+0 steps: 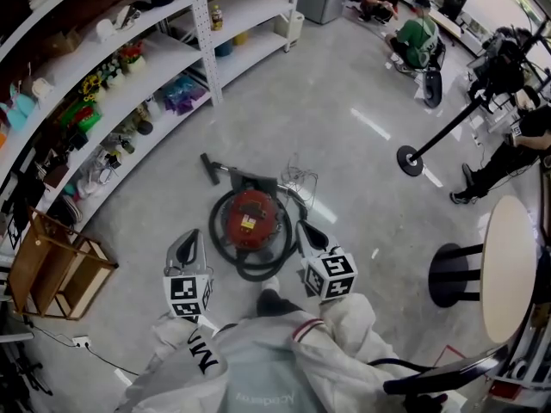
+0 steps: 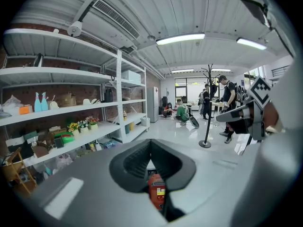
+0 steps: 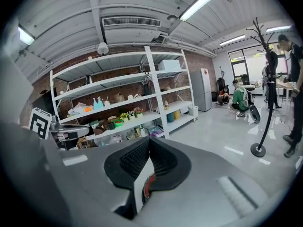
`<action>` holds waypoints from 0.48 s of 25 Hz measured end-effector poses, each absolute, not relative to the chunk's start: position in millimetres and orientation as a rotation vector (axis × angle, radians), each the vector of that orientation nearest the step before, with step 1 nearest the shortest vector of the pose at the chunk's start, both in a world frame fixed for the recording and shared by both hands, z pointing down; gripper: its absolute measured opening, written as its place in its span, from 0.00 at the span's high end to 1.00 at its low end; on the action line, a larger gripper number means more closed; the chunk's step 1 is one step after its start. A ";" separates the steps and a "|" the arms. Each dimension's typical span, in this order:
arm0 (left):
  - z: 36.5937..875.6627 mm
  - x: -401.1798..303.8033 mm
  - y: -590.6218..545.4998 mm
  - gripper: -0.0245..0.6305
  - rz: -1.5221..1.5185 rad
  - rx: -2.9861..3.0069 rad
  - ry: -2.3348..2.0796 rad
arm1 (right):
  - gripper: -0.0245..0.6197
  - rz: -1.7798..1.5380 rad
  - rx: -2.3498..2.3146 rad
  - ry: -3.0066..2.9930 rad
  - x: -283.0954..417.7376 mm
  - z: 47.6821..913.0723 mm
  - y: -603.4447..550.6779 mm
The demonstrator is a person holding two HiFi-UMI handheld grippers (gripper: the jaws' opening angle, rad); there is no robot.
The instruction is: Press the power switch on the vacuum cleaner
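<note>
Vacuum cleaner (image 1: 250,218) is sitting on the floor, a red canister, and we are standing just behind it with a gripper on either side. The left gripper (image 1: 191,236) is hanging to its left and the right gripper (image 1: 305,228) to its right. We are judging the right one slightly nearer. Both are holding their jaws pressed together with nothing between them. Through each narrow gap we are only glimpsing the red body below. The canister's black hose (image 1: 258,270) is looping around the vacuum cleaner, and its floor nozzle (image 1: 209,169) is pointing away beyond it. We are not making out the switch, so the move is going straight down onto the top. Open floor is lying on all sides of the vacuum cleaner.
</note>
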State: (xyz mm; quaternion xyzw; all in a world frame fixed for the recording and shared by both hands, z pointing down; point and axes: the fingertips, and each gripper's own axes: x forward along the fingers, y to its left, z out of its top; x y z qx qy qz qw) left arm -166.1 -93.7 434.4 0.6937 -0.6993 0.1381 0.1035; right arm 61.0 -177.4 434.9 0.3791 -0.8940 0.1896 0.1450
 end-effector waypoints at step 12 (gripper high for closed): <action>442.3 -150.7 -124.8 0.96 0.426 1.986 -2.092 | 0.91 0.583 0.967 -2.615 59.1 447.9 -213.8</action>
